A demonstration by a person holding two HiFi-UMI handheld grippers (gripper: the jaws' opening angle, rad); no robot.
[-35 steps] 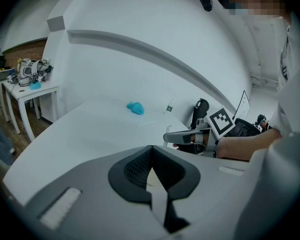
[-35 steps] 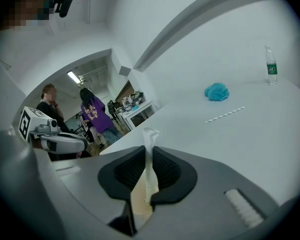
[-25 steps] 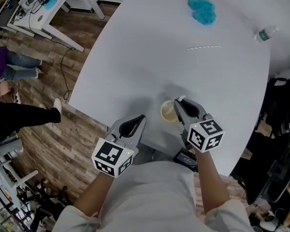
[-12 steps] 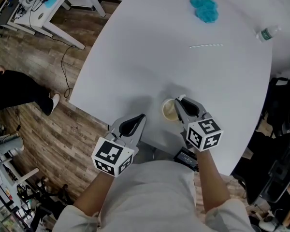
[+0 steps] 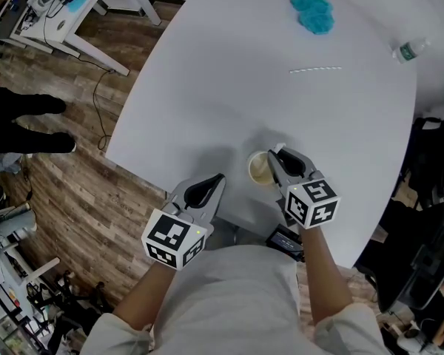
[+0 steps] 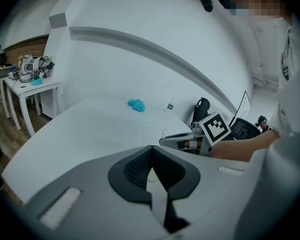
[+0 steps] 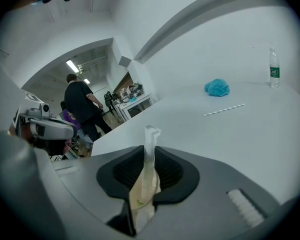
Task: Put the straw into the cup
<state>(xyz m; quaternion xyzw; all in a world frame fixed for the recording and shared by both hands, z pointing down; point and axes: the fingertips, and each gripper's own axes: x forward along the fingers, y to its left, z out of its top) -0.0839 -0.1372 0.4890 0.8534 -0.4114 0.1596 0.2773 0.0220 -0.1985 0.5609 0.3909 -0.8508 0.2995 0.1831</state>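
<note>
A small pale cup (image 5: 257,170) stands near the white table's (image 5: 229,87) front edge. My right gripper (image 5: 275,154) holds its thin wall from the right. In the right gripper view that translucent wall (image 7: 146,181) stands squeezed between the pads of the gripper (image 7: 146,146) while its jaws are opening. The white straw (image 5: 316,69) lies flat far out on the table, also visible as a thin line (image 7: 225,110) ahead of the right gripper. My left gripper (image 5: 217,180) hovers at the table's edge left of the cup, shut and empty (image 6: 151,148).
A crumpled blue cloth (image 5: 311,12) lies beyond the straw, and a small water bottle (image 5: 408,51) lies at the far right. The table's front edge runs close under both grippers. A person (image 7: 82,104) stands off to the left over the wooden floor (image 5: 81,198).
Both grippers and the cup stay almost where they were. The person on the floor at the left has shifted position.
</note>
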